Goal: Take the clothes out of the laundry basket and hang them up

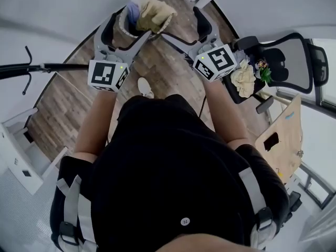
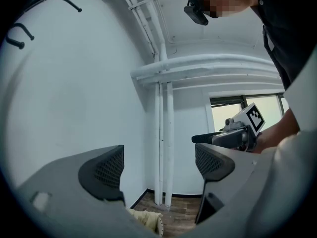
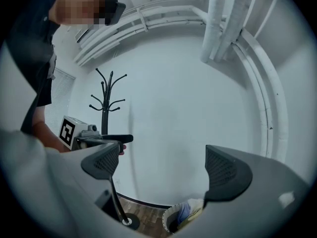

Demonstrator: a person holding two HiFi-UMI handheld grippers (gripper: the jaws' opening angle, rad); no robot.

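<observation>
The laundry basket (image 1: 125, 29) stands upright on the wood floor (image 1: 157, 72) by the white wall, right in front of the person. Its round open top faces up, and a cream cloth (image 1: 155, 12) and a blue one (image 1: 133, 9) are heaped inside. The left gripper (image 1: 131, 26) and the right gripper (image 1: 184, 25) hang side by side above it, pointing at the wall, and both have their fingers (image 2: 106, 170) wide apart with nothing in them. The coat rack (image 3: 105, 108) stands near the basket on the left, its pole going straight up with hooks at the top.
</observation>
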